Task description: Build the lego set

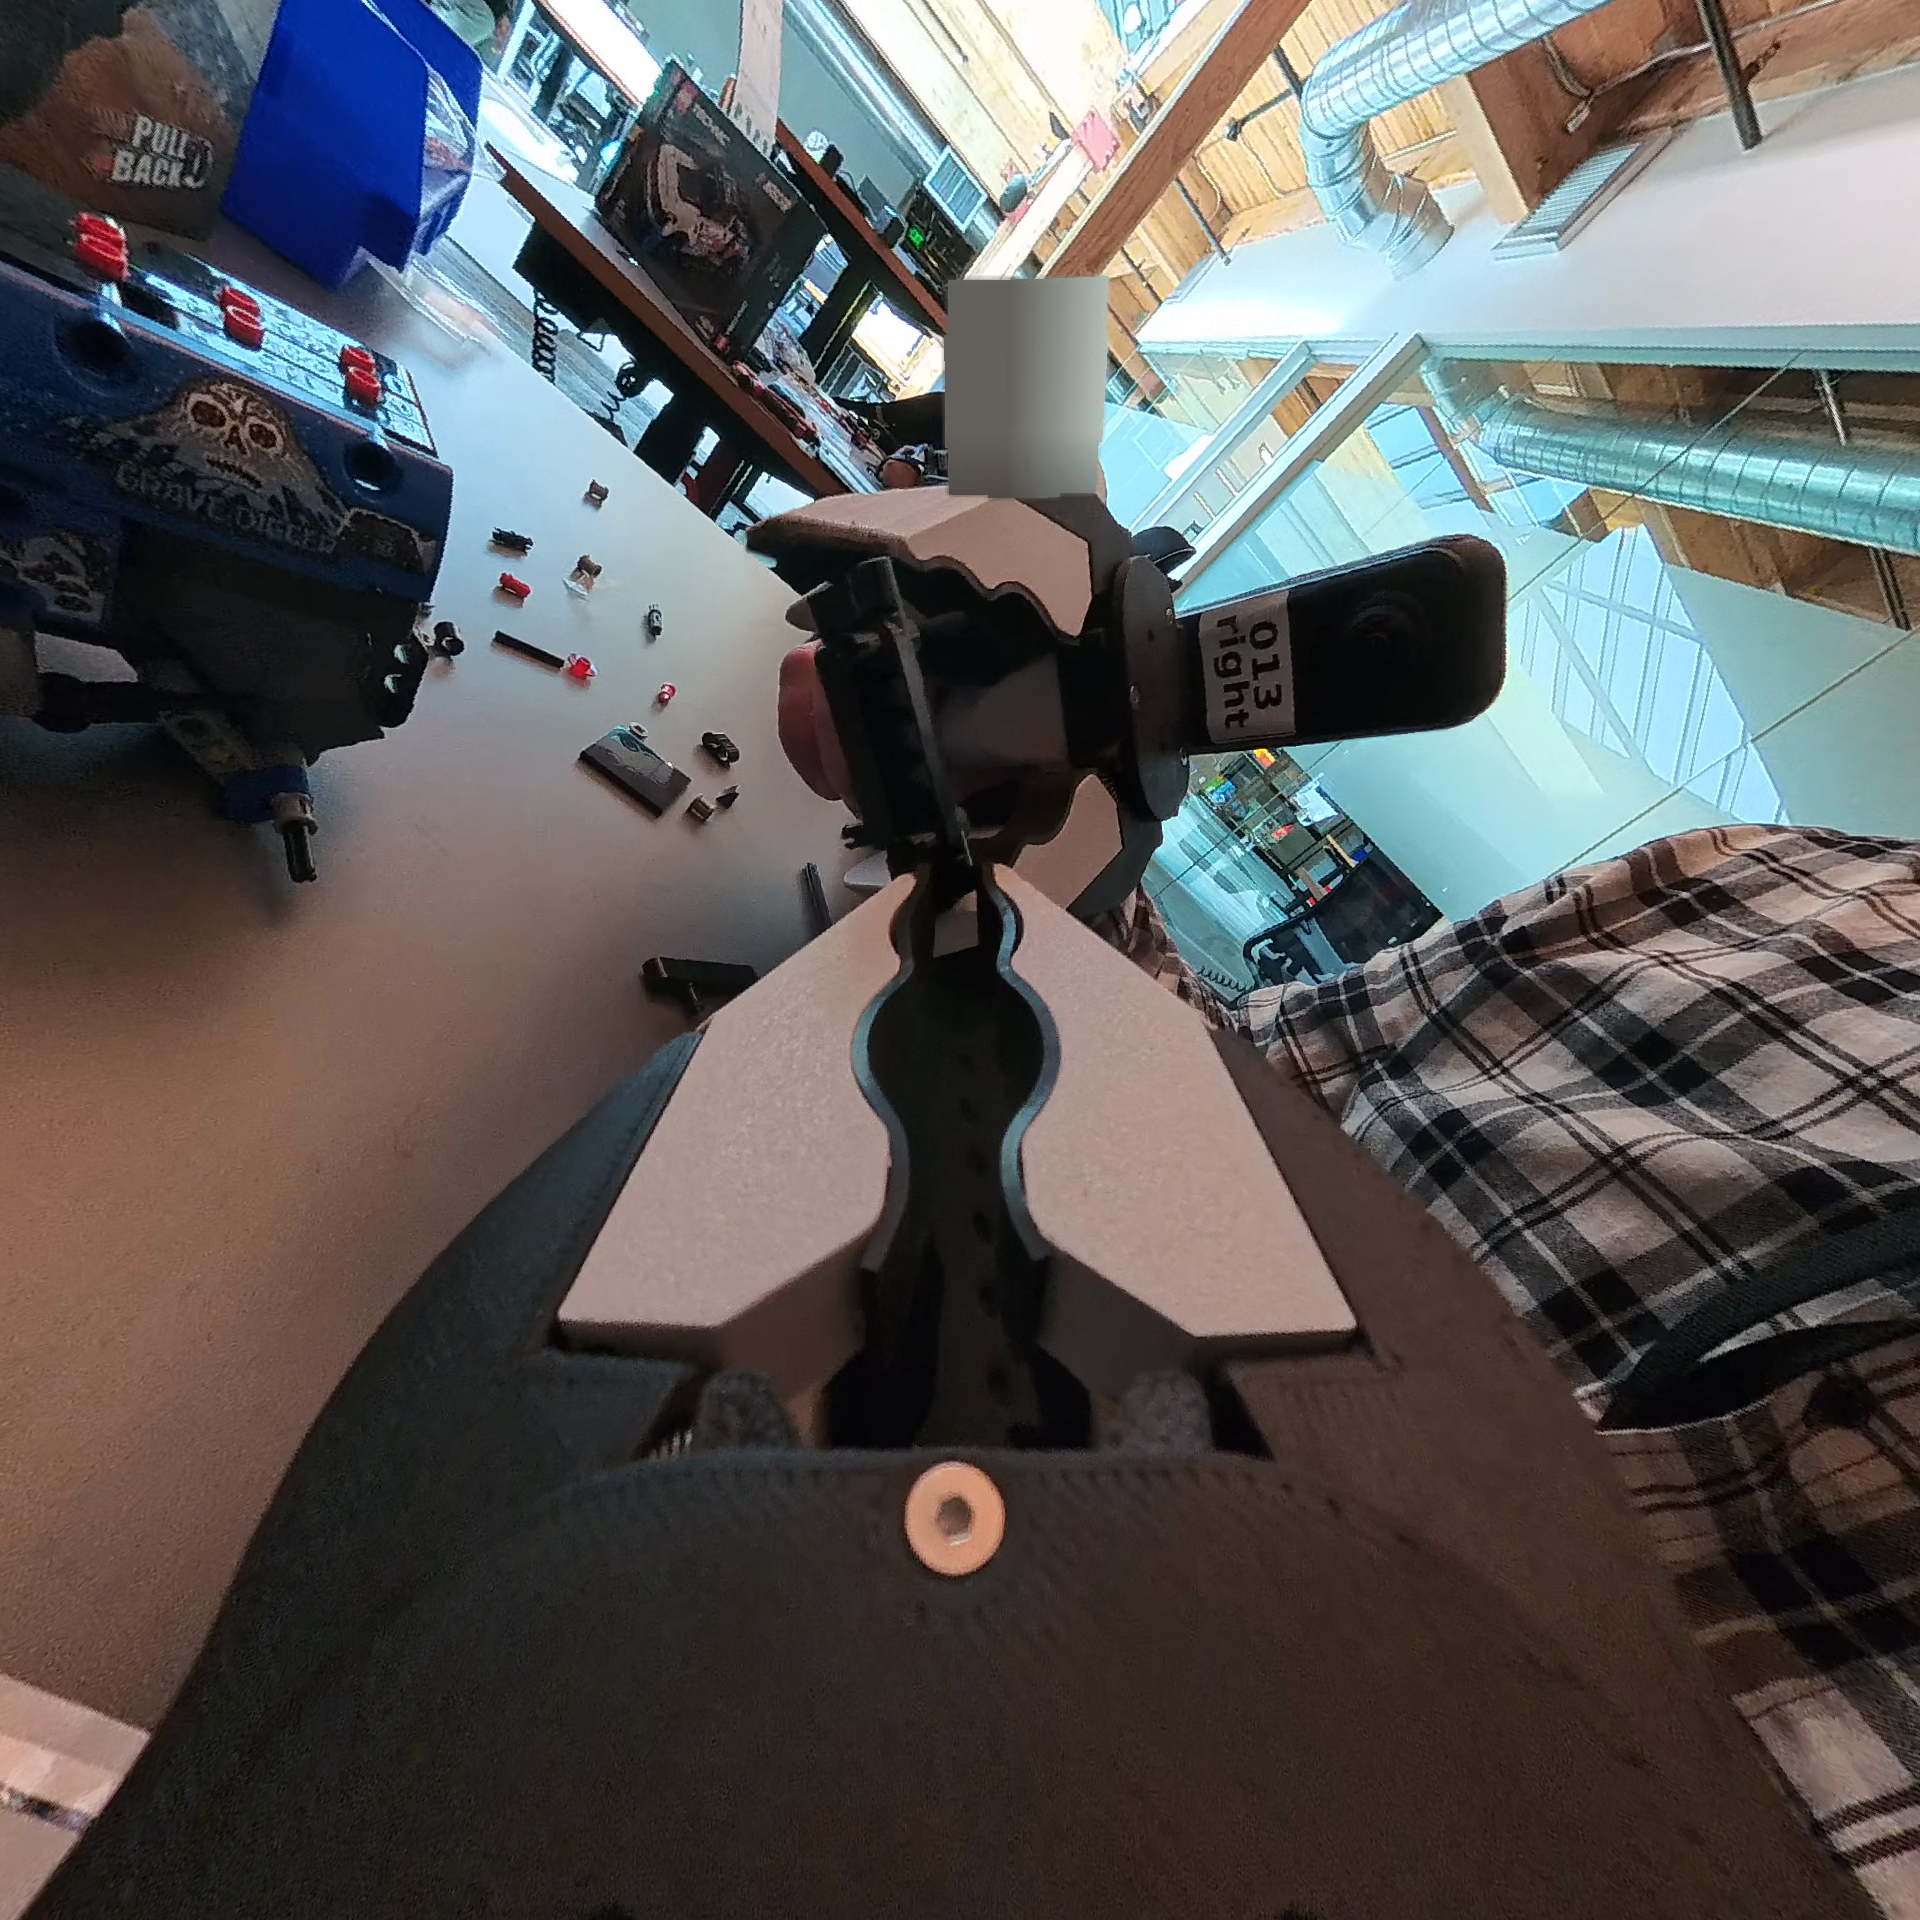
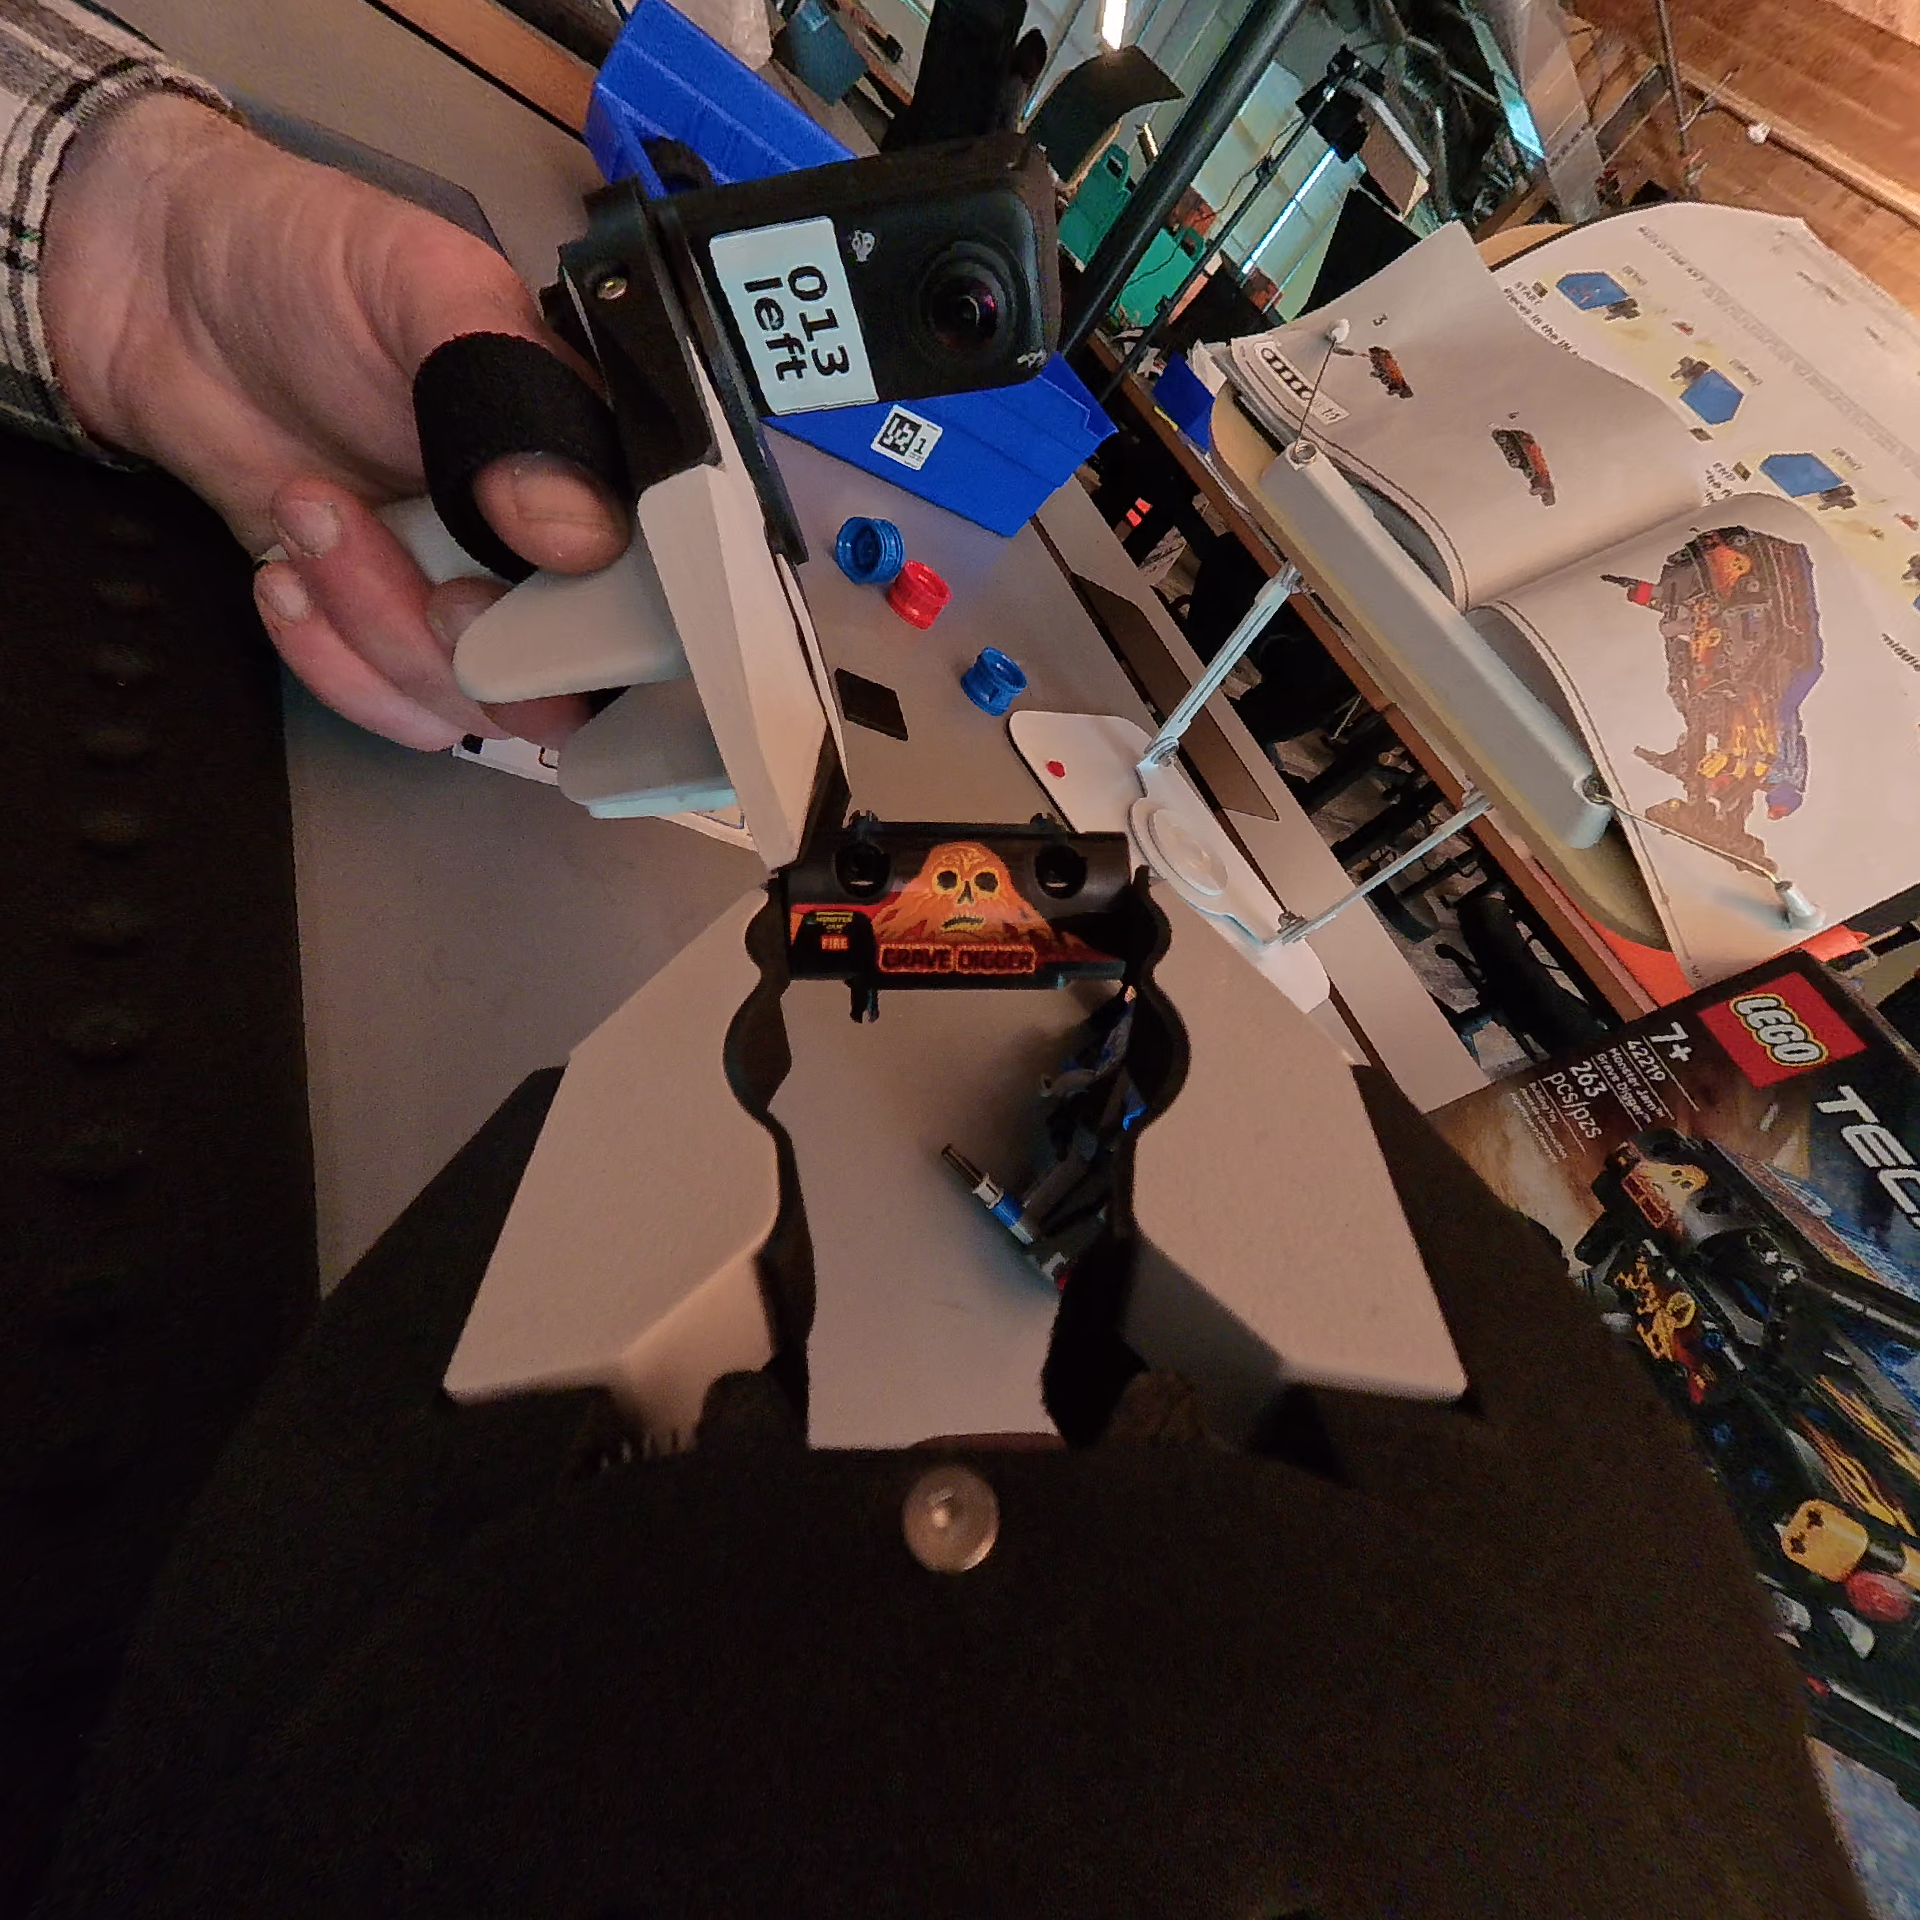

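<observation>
Black panel (image 2: 956, 914) w/ skull sticker pinched in my right jaws; left jaws nip its edge, rest hidden behind fingers (image 1: 727, 1122).

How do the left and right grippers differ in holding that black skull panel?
The left gripper is nearly shut, pinching one end of the black skull panel; the right gripper is spread wide across its length. Seen from the right wrist, the left comes from above, the right from below. Both grip the same panel.

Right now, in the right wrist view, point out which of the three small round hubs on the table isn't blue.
The red hub, lying between the two blue hubs.
</observation>
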A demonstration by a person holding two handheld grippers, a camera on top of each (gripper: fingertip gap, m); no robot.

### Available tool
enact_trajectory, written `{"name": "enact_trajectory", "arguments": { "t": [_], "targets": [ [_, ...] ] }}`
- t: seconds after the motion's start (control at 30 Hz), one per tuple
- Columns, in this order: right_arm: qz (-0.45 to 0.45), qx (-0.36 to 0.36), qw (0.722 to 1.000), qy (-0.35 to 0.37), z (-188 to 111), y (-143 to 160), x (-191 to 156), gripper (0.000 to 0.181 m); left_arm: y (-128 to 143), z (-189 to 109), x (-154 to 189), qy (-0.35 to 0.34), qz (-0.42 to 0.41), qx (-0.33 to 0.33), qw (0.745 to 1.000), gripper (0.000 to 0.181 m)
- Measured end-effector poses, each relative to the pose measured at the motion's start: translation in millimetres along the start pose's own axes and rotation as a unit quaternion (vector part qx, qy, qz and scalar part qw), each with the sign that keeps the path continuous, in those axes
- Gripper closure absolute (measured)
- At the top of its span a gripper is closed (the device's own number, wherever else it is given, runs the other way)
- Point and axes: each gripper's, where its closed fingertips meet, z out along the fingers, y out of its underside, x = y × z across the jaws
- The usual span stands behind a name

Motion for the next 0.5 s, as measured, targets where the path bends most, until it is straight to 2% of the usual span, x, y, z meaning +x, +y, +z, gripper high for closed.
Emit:
{"name": "enact_trajectory", "arguments": {
  "t": [0.5],
  "targets": [
    [0.026,0.005,1.000,0.008,-1.1,-1.0,6.2,0.118,-11.9,-3.5,-0.7,-0.001,-0.003,0.039,0.999,0.173]
  ]
}}
